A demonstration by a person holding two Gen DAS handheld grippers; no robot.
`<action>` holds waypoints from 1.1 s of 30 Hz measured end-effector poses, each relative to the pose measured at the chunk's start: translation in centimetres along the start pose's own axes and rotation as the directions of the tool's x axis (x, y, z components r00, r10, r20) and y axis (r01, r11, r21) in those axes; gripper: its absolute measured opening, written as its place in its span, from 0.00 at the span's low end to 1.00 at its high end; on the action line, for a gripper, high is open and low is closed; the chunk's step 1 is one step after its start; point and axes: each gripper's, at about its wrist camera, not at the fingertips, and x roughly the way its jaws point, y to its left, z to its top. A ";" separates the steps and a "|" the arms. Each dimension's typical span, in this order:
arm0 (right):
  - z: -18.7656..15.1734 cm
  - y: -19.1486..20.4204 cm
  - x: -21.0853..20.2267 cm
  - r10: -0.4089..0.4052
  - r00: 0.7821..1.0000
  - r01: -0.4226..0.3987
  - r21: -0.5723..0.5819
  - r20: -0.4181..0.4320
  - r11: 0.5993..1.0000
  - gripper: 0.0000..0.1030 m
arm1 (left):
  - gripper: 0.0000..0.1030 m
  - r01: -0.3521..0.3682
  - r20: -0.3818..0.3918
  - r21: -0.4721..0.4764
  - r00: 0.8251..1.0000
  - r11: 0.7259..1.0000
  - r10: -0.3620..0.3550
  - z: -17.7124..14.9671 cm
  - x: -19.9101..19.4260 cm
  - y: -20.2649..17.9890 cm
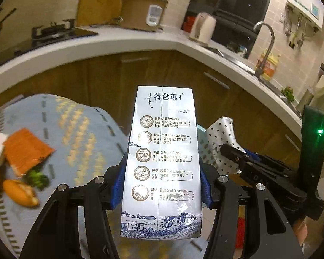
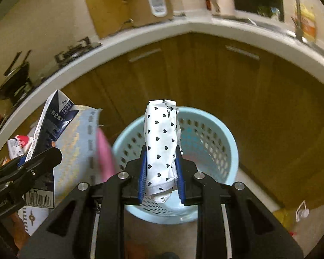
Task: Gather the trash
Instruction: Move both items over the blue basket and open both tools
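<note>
Over on the left there's leftover bread [image 1: 19, 192] and broccoli [image 1: 36, 178] on the cloth-covered bench [image 1: 75, 116]. Our left claw [image 1: 161, 179] is clamped on a Telunsu milk carton [image 1: 162, 164], held upright off the bench so we can carry it over. Right claw [image 2: 161, 172] is pinching a heart-print tissue pack [image 2: 161, 142] right above the pale blue waste basket [image 2: 222, 142], probably ready to drop

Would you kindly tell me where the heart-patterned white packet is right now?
The heart-patterned white packet sits clamped in the right tongs, directly over the light-blue perforated plastic basket.
</note>
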 end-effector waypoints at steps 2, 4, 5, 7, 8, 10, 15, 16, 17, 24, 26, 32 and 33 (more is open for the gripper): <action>-0.4 -1.0 1.0 -0.017 0.999 0.018 0.023 -0.030 1.000 0.20 | 0.52 0.002 -0.026 0.013 1.000 1.000 -0.001 -0.3 1.5 -0.6; -0.8 -1.9 1.9 -0.040 0.997 0.043 0.036 -0.060 0.998 0.20 | 0.52 0.004 -0.055 0.022 0.998 1.000 -0.003 -0.6 3.0 -1.0; -1.0 -2.1 2.4 -0.057 0.995 0.060 0.038 -0.077 0.997 0.20 | 0.52 0.004 -0.066 0.022 0.998 1.000 -0.002 -0.7 3.5 -1.1; -1.3 -2.8 3.4 -0.071 0.991 0.076 0.044 -0.112 0.996 0.20 | 0.52 0.014 -0.091 0.011 0.996 1.000 -0.013 -0.8 4.8 -1.3; -1.4 -3.0 3.8 -0.074 0.989 0.081 0.049 -0.126 0.995 0.21 | 0.52 0.017 -0.100 0.006 0.995 1.000 -0.016 -0.9 5.3 -1.4; -1.7 -3.3 4.3 -0.084 0.986 0.093 0.054 -0.141 0.994 0.22 | 0.52 0.014 -0.111 -0.006 0.994 1.000 -0.015 -1.0 6.0 -1.4; -1.9 -3.9 5.0 -0.083 0.984 0.096 0.075 -0.159 0.993 0.23 | 0.55 0.005 -0.109 -0.005 0.994 1.000 -0.006 -1.0 6.5 -1.5; -1.9 -4.0 5.1 -0.083 0.983 0.097 0.077 -0.162 0.992 0.25 | 0.56 0.011 -0.107 -0.005 0.994 1.000 -0.011 -0.9 6.5 -1.6; -1.8 -4.0 5.2 -0.081 0.983 0.095 0.079 -0.163 0.992 0.32 | 0.56 0.009 -0.102 -0.004 0.995 1.000 -0.010 -0.9 6.4 -1.6; -1.4 -4.0 4.7 -0.070 0.988 0.084 0.096 -0.140 0.992 0.44 | 0.60 0.007 -0.073 -0.025 0.997 1.000 -0.009 -0.9 5.1 -0.8; -1.3 -4.0 4.4 -0.062 0.989 0.076 0.100 -0.132 0.992 0.44 | 0.60 0.006 -0.061 -0.036 0.998 0.999 -0.008 -0.9 4.5 -0.5; -1.0 -2.7 2.8 -0.043 0.994 0.051 0.080 -0.097 0.995 0.44 | 0.60 0.006 -0.022 -0.059 1.000 0.998 -0.007 -1.0 2.1 0.2; -0.8 -2.2 2.3 -0.039 0.996 0.045 0.072 -0.086 0.996 0.44 | 0.60 0.005 -0.015 -0.060 1.000 0.998 -0.006 -1.1 1.6 0.4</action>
